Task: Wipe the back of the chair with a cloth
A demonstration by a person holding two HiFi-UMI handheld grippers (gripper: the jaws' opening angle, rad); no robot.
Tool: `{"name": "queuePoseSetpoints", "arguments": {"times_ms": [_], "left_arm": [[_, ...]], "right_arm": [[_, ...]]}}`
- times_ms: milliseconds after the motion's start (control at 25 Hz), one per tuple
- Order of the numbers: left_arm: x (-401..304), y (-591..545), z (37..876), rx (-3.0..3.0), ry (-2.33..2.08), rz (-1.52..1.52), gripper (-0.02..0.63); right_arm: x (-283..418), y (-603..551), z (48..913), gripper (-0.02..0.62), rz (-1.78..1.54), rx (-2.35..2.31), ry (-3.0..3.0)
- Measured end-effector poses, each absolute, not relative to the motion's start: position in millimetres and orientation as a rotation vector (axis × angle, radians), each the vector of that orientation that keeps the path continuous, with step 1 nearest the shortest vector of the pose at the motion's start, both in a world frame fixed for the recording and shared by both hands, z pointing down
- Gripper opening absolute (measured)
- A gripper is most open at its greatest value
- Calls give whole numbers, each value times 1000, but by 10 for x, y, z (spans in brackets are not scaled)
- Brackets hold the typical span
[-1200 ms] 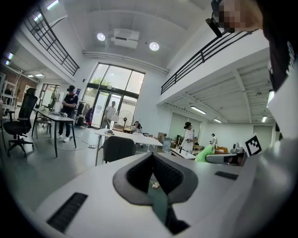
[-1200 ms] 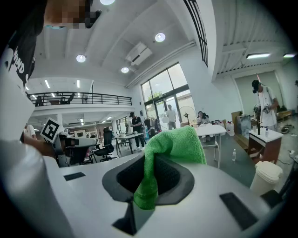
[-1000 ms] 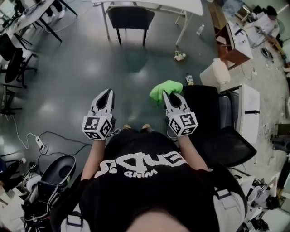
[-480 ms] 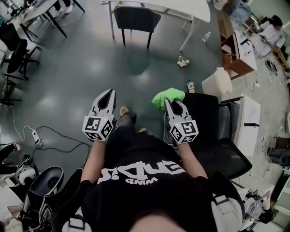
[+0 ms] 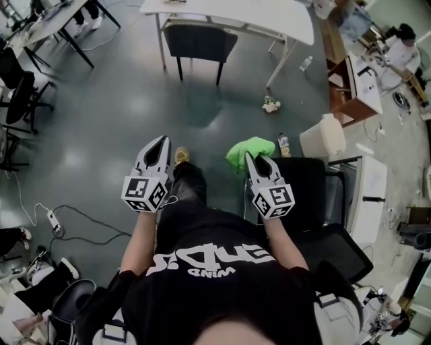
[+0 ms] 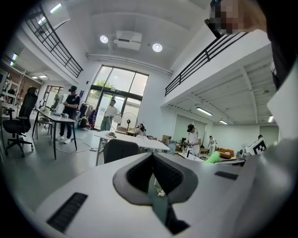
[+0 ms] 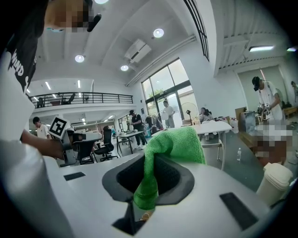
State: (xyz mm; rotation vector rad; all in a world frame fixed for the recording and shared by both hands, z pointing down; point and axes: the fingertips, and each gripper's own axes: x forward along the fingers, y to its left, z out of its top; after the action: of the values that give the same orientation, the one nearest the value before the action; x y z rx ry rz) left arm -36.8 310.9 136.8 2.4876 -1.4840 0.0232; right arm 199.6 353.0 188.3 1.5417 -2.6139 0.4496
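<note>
Status: right gripper [image 5: 251, 157] is clamped on the green cloth [image 7: 173, 145]. One fold is pinched between the jaws and the rest is bunched over and past the tips. The left gripper [image 5: 161, 140] has its jaws pressed together on nothing and is held out to the left, well apart from the cloth. The black office chair [image 5: 311, 192] sits just right of the right gripper. The cloth hangs over the floor [image 5: 121, 114] by the chair's far-left corner, and contact with the chair can't be confirmed. Which black panel is the backrest is hard to read from above. This looks like the approach, with wiping not yet begun. To do it well, lay the loose bunch flat on the back rather than the jaw tips, then use light pressure and long overlapping strokes. The bite on the cloth is small, so a hard drag could pull it free. The chair may roll or swivel under load, and the idle left gripper could brace it. Nearby, a plastic bottle [image 5: 284, 144] stands just beyond the chair, with a pale bin [image 5: 323, 135] to its right and a white cabinet [image 5: 369, 178] right of the chair. Litter [image 5: 271, 104] lies farther off, and a white table [image 5: 236, 12] with a dark chair [image 5: 200, 39] tucked under it stands at the far end. A power strip [image 5: 48, 217] lies near left. Nothing blocks the cloth's path, though the bottle and bin crowd the far side.
</note>
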Motion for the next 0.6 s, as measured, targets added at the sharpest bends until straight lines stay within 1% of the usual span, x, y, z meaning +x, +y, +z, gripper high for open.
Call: {"name": "queuePoseSetpoints", "arguments": {"times_ms": [240, 600], "left_arm": [[-568, 2133, 1363, 2504, -1443, 32, 0], [-1003, 596, 1147, 2539, -1339, 46, 0]], "right_arm": [[1690, 2589, 1898, 48, 456, 1528, -2598], [1131, 1039, 1574, 48, 425, 1573, -2575]]}}
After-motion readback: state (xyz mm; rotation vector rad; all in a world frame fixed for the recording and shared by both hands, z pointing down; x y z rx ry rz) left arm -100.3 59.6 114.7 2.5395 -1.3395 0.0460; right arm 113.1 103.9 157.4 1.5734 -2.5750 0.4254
